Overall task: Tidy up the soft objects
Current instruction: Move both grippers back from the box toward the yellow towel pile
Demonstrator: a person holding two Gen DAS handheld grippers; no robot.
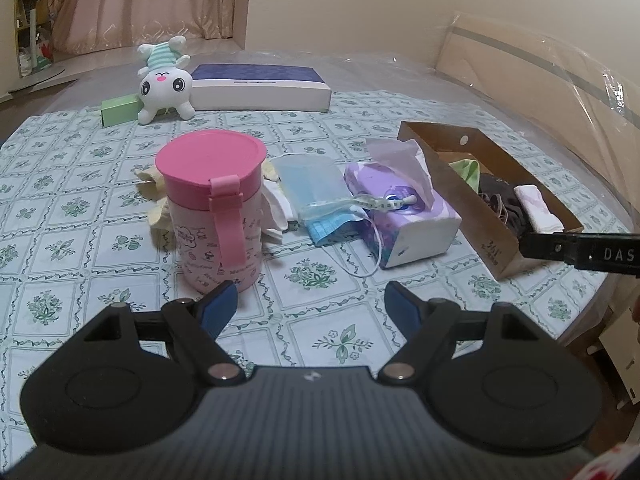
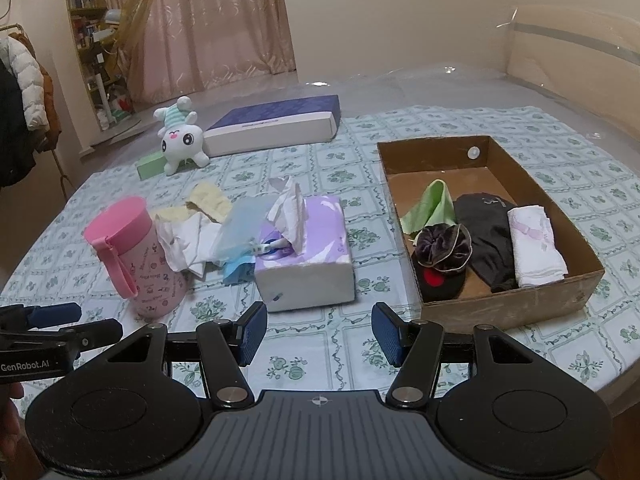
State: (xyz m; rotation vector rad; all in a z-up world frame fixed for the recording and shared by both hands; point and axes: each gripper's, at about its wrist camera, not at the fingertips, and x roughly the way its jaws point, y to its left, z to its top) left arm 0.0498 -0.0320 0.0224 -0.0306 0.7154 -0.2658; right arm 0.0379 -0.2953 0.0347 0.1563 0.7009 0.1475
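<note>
Your box (image 2: 500, 308) already holds a green cloth (image 2: 434, 206), scrunchie (image 2: 442, 248), black garment (image 2: 490, 236) and towel (image 2: 534, 244). Left of the box, cloths (image 2: 192, 236) and mask (image 2: 240, 232) remain. Both tools, left (image 1: 310, 306) and right (image 2: 318, 334), are apart, empty.

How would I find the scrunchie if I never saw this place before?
Look for the brown cardboard box on the flowery tablecloth, to the right of the purple tissue box. Inside it, near the front left, the scrunchie sits on top of a black cloth with a red spot. It is the only ruffled, dark purple ring; its neighbours are flat folded cloths.
</note>
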